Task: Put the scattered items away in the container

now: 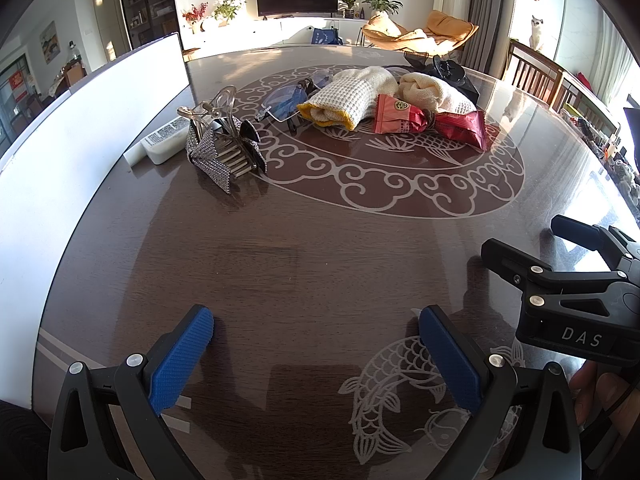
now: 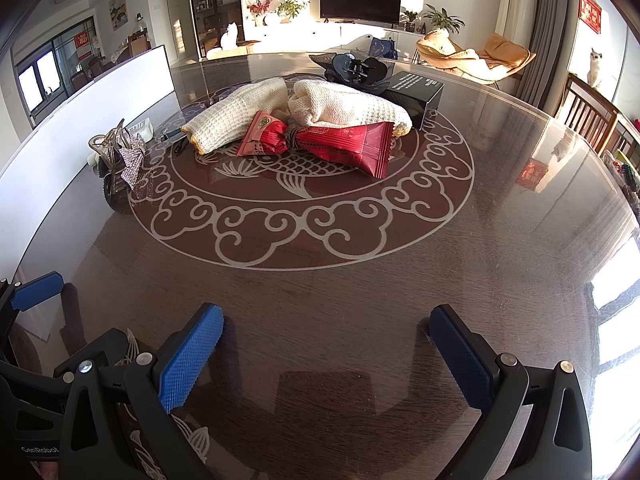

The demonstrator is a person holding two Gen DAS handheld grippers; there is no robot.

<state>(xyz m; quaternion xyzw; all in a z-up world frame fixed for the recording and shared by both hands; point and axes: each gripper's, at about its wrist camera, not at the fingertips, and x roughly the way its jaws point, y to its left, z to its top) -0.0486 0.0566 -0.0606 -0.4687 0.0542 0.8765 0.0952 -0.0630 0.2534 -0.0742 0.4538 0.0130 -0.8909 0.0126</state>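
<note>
A pile of items lies mid-table: two rolled cream knit cloths (image 1: 352,94) (image 2: 348,106), two red snack packets (image 1: 400,116) (image 2: 344,144), glasses (image 1: 286,102), a black hair claw (image 2: 358,66) and a black box (image 2: 418,90). A rhinestone hair clip (image 1: 218,148) (image 2: 128,156) lies to the left beside a white pack (image 1: 166,140). A white container wall (image 1: 80,128) (image 2: 120,80) runs along the left. My left gripper (image 1: 316,360) is open and empty, low over the near table. My right gripper (image 2: 326,356) is open and empty, and also shows in the left wrist view (image 1: 532,248).
The dark round table (image 2: 360,300) has pale fish and cloud patterns under glass. Wooden chairs (image 2: 588,112) stand at the right edge. A living room with a TV, plants and a cat lies beyond.
</note>
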